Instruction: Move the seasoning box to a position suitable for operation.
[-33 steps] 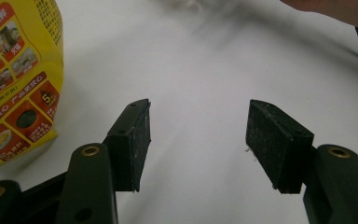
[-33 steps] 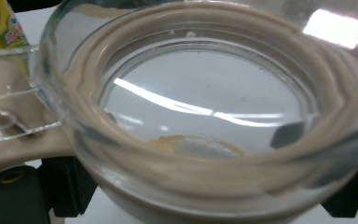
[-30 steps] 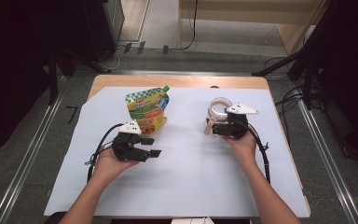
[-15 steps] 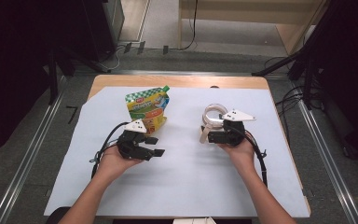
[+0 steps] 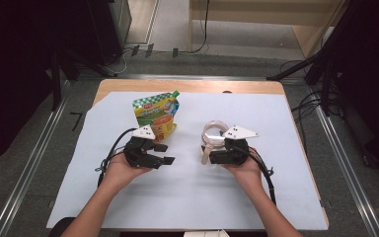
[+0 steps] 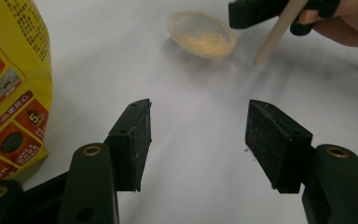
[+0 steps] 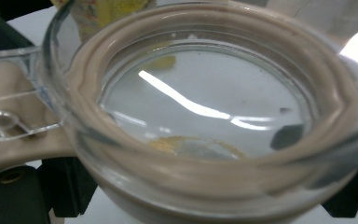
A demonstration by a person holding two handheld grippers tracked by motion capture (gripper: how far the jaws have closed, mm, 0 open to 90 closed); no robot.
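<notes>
We held the clear lid (image 5: 213, 133) clamped in our right gripper (image 5: 208, 157), left gripper (image 5: 164, 154) open and empty, and risked it slipping if tilted.

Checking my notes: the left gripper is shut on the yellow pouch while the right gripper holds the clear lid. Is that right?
Not quite. The left gripper is open and empty, and the yellow pouch lies beside its jaws, as the left gripper view shows. The right gripper does hold the clear lid.
</notes>
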